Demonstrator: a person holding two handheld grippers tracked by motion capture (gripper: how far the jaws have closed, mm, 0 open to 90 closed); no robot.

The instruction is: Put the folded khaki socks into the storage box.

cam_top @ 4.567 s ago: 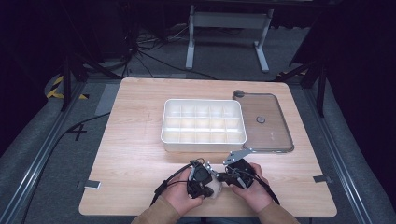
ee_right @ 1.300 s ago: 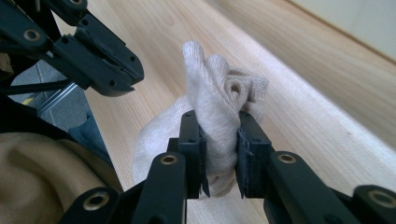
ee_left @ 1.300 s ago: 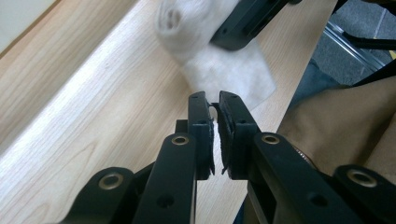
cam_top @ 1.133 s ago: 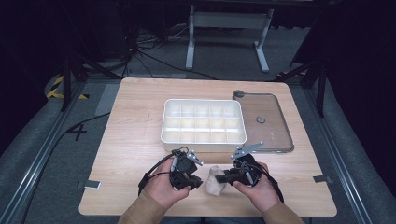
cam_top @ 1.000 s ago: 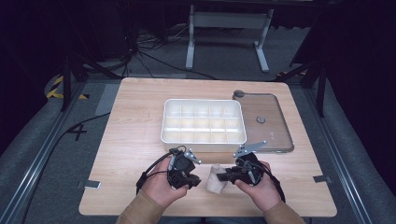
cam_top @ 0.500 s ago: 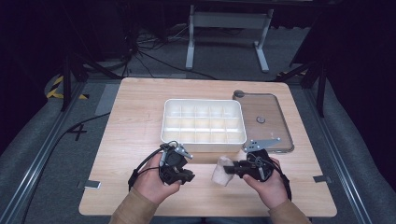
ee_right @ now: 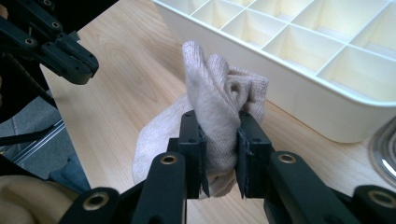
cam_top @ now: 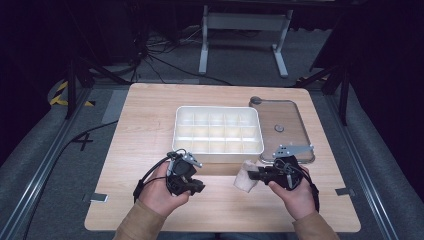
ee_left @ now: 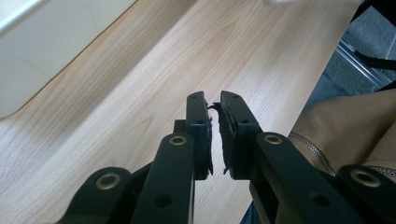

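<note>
A bundled beige sock [cam_top: 244, 179] [ee_right: 215, 88] hangs just above the wood table [cam_top: 150, 130], with my right gripper [cam_top: 253, 175] [ee_right: 219, 122] shut on its middle; its loose end droops below the jaws. The sock is close in front of the white compartment tray [cam_top: 218, 109] [ee_right: 299, 98]. My left gripper [cam_top: 194, 188] [ee_left: 214, 100] is a short way left of the sock, low over the table. Its jaws are drawn almost together with nothing between them. The right gripper view shows the left gripper [ee_right: 70, 60] at upper left, apart from the sock.
A clear lid [cam_top: 287, 135] [ee_right: 385, 154] with a small knob lies right of the tray. The tray's wall [ee_left: 56, 51] is just beyond my left gripper. The table's near edge [cam_top: 220, 231] and a brown sleeve [ee_left: 345, 130] lie close behind both hands.
Both grippers were together at the sock; now the left has drawn away leftward with nothing in it. The right has carried the sock right and slightly up, toward the tray's front corner.
</note>
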